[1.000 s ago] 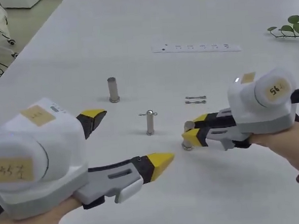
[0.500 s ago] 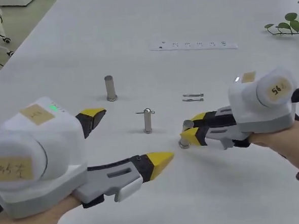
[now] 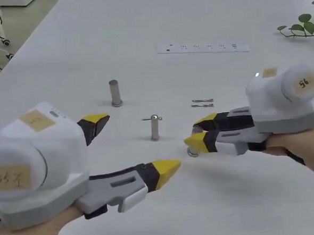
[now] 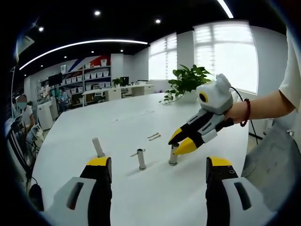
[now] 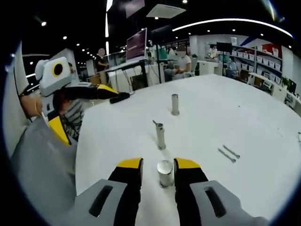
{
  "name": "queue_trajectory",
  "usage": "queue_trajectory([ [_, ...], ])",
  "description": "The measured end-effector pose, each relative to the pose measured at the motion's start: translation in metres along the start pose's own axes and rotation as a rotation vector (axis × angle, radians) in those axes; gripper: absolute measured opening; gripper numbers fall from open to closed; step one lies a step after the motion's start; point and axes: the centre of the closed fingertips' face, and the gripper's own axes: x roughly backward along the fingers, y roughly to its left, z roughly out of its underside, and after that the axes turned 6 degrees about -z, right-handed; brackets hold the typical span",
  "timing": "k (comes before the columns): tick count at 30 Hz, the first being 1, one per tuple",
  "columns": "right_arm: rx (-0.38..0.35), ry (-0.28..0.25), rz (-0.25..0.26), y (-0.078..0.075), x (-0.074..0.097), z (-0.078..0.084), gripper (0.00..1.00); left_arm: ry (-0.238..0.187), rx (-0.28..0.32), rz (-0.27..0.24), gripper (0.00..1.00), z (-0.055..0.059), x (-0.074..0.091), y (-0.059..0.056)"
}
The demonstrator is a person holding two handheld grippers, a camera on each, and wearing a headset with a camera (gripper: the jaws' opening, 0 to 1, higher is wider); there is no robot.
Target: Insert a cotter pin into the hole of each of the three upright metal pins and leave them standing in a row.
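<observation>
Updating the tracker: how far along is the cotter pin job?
Done: middle pin carries a cotter pin. In hand: right claw straddles the near pin, grip unclear. To do: two loose cotter pins; near pin and far pin bare. Left claw open.

1. The head view looks forward and down from above the surface's (image 3: 140, 22) near edge, close over both tongs.
2. The left gripper view sits low at the near left and faces right across the surface, reaching the right tongs (image 4: 178, 142).
3. The right gripper view sits low and faces left, reaching the left tongs (image 5: 83, 110).
4. All three views share the middle pin (image 3: 155, 129).
</observation>
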Motion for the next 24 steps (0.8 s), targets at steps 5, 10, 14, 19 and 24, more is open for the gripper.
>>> queue_trajectory([
  [5,-0.028,-0.031,-0.004,-0.001,0.008,-0.014,0.32,0.003,0.002,0.003,0.82,0.001,-0.001,-0.001],
  [10,-0.082,-0.066,-0.027,-0.008,0.016,-0.027,0.32,0.007,0.001,0.005,0.82,0.002,-0.002,-0.001],
  [14,-0.060,-0.039,-0.006,-0.021,0.021,-0.029,0.32,0.006,-0.004,0.008,0.83,0.001,-0.002,0.000],
  [19,-0.038,0.000,0.018,-0.039,0.023,-0.025,0.31,0.009,-0.009,0.008,0.83,0.002,-0.002,0.001],
  [24,-0.035,0.040,0.023,-0.056,0.021,-0.017,0.31,0.014,-0.010,0.009,0.82,0.004,-0.003,0.003],
])
